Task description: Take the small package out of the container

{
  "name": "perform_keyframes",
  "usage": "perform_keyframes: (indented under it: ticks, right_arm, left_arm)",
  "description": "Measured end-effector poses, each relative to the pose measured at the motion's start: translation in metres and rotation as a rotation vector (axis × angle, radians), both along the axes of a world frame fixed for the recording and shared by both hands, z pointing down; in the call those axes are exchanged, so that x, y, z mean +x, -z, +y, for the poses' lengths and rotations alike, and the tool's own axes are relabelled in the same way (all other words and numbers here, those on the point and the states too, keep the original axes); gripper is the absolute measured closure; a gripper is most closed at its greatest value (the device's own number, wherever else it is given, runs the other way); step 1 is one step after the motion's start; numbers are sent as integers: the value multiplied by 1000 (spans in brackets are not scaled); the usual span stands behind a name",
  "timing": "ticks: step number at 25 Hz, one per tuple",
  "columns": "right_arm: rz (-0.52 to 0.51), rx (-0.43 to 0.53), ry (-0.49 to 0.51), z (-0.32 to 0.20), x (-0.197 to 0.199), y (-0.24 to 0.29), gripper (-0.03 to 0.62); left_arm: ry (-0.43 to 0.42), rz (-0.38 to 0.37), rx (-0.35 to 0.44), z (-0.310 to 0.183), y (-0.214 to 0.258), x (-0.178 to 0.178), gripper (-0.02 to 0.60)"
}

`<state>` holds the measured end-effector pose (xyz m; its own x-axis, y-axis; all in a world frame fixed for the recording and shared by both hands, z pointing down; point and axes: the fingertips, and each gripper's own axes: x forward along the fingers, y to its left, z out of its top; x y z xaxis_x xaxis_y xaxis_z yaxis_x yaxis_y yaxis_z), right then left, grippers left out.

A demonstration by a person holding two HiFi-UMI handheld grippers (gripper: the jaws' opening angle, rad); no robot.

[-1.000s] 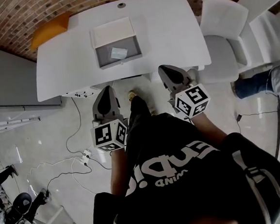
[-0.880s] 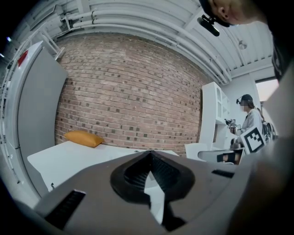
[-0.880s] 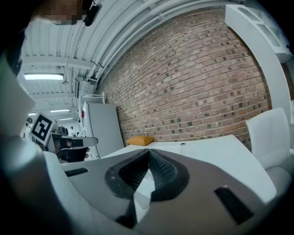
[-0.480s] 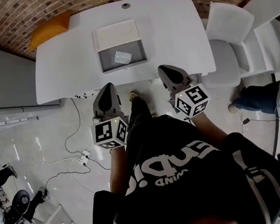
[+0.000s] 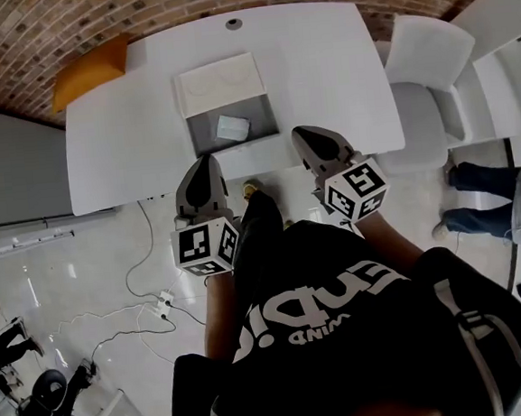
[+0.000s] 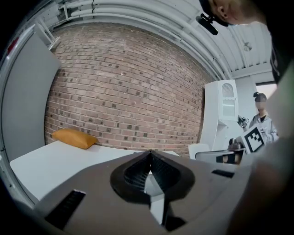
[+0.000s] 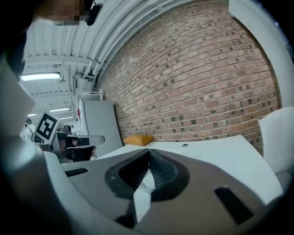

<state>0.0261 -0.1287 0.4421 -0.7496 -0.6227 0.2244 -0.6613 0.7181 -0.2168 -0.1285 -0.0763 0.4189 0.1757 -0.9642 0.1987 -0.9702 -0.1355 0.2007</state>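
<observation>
In the head view a grey open container (image 5: 202,135) with a raised white lid (image 5: 218,82) stands on the white table (image 5: 320,61). A small pale package (image 5: 233,128) lies inside it. My left gripper (image 5: 206,160) hovers at the table's near edge, just short of the container, and my right gripper (image 5: 301,134) is to its right. Both are shut and hold nothing. In the left gripper view the left gripper (image 6: 149,153) has its jaws meeting at the tips. The right gripper view shows the right gripper (image 7: 148,151) closed the same way.
An orange cushion (image 5: 90,71) lies at the table's far left corner. A white chair (image 5: 421,80) stands to the table's right. Cables and a power strip (image 5: 164,297) trail over the floor on the left. A person's legs (image 5: 491,205) show at the right edge.
The table and container have come nearer in the head view. Both grippers now reach the table's near edge, still shut and empty.
</observation>
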Motion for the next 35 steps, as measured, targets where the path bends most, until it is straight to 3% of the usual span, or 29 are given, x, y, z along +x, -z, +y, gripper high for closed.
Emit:
perform_keyframes:
  ticks: [26, 35]
  right_arm:
    - [4, 15, -96, -104, -64, 18, 594]
    - [8, 6, -105, -123, -54, 21, 594]
  left_arm:
    - [-172, 30, 14, -124, 12, -51, 575]
    - [-146, 13, 18, -145, 19, -54, 575]
